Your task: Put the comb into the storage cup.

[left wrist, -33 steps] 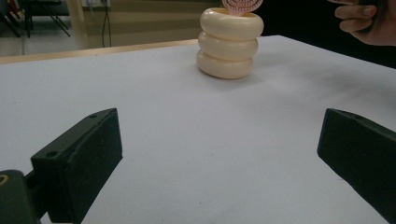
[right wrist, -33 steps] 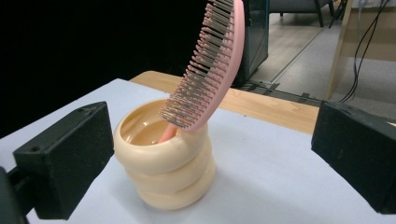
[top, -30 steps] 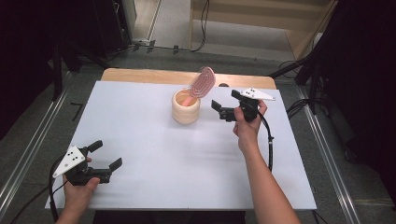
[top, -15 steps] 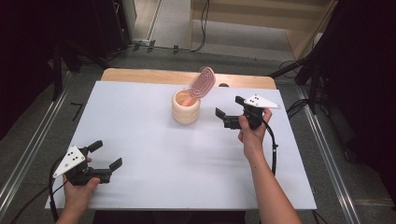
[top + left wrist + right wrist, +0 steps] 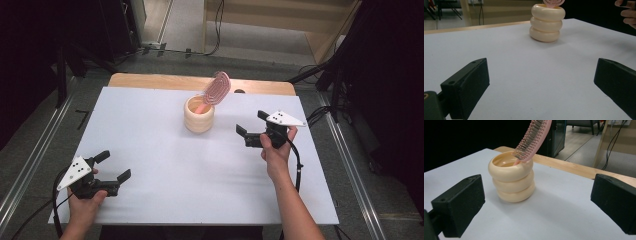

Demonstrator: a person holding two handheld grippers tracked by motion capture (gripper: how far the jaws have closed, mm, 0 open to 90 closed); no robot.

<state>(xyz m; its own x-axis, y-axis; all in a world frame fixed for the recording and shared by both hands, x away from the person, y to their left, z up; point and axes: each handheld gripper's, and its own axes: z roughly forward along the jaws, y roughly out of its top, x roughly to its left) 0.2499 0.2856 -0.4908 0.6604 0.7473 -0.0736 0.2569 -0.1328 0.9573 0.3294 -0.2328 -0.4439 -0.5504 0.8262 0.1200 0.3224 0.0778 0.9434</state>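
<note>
A cream ribbed holder stands upright at the back middle of the white table. A pink hairbrush leans in it, handle down, head up to the right. My right gripper hovers open to the right of the holder, its jaws wide apart and empty, pointing at it. My left gripper rests open and empty near the table's front left corner, far from the holder.
A wooden strip runs along the table's far edge. Metal rails flank the table on both sides. Cables lie on the floor behind. The other hand shows at the left gripper view's top right.
My right gripper has drawn back from the holder, moving right and toward the person. The left gripper has stayed where it was.
</note>
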